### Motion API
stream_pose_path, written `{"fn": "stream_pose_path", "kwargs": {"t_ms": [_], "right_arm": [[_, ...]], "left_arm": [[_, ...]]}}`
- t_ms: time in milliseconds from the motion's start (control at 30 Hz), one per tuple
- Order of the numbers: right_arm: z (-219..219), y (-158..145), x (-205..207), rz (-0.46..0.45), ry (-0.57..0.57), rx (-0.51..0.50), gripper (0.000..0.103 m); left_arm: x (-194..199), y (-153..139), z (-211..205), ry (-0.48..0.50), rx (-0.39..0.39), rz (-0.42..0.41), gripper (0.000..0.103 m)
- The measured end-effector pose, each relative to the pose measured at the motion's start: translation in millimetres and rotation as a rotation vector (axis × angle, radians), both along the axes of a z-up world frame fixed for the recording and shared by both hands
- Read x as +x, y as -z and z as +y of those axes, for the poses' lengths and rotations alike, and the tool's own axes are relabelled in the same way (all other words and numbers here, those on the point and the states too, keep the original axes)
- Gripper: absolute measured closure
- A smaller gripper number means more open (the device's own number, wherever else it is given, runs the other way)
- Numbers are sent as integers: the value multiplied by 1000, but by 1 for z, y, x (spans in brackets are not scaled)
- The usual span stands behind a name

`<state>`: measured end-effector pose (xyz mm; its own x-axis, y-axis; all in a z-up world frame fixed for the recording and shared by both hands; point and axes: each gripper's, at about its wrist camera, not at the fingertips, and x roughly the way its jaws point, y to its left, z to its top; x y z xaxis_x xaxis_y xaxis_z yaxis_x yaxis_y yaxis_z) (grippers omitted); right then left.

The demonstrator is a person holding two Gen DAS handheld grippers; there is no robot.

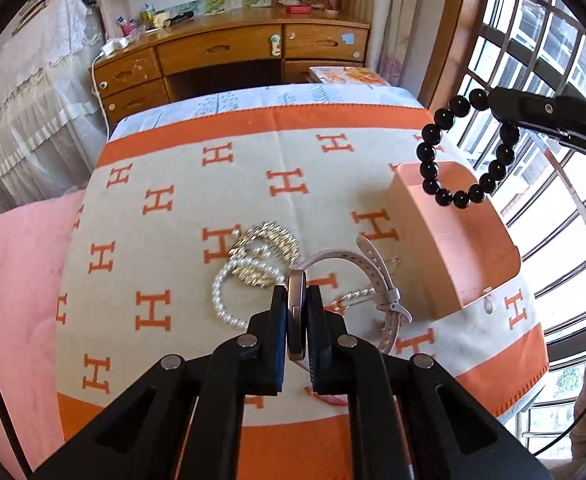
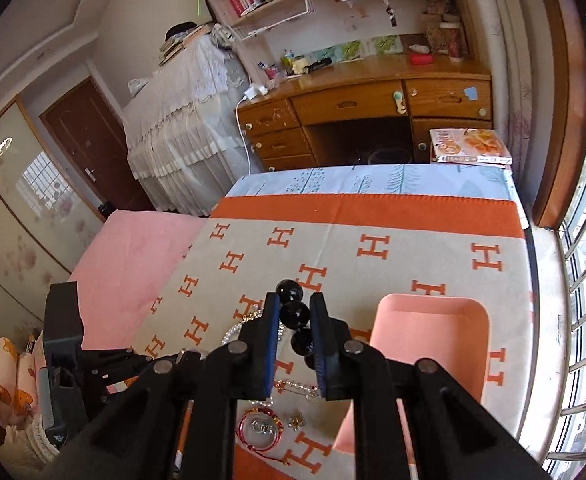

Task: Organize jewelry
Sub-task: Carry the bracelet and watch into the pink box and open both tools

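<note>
Left gripper (image 1: 297, 312) clamps watch (image 1: 296, 320), face hidden edge-on.

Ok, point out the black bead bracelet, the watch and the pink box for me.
black bead bracelet (image 1: 429, 170): left wrist view, a bead on its left side.
watch (image 1: 296, 312): left wrist view, edge of the case.
pink box (image 2: 433, 332): right wrist view, inner floor.

Black bead bracelet (image 1: 467, 148), pink tray (image 1: 453, 240), orange-H patterned blanket (image 1: 213, 184).
</note>
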<state>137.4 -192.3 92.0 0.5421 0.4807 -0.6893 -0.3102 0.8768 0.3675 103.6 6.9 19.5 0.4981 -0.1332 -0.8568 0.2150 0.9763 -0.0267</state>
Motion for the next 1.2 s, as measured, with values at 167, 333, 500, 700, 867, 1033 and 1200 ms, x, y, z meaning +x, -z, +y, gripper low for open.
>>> {"fn": "stream_pose_path", "kwargs": {"t_ms": [167,333,500,700,867,1033,1200], "right_arm": [[-36,14,-14,0,92,-53,88],[-66,66,-9,117,170,-46,88],[-75,117,-14,249,157,39,87],[-75,140,-29,303,106,120,82],[-83,138,-39,273,160,112,82],[-83,133,-55,231,197,93,82],[-77,127,-66,202,215,53,82]], "left_arm": [[16,-18,-56,99,-12,-49,96],[43,-12,-114,171,-16,-50,96],[69,14,-150,183,-11,-8,96],[90,47,-167,183,-21,61,96],[96,61,-176,195,-12,80,94],[96,64,-176,195,-9,79,72],[84,52,-171,194,-19,32,40]]}}
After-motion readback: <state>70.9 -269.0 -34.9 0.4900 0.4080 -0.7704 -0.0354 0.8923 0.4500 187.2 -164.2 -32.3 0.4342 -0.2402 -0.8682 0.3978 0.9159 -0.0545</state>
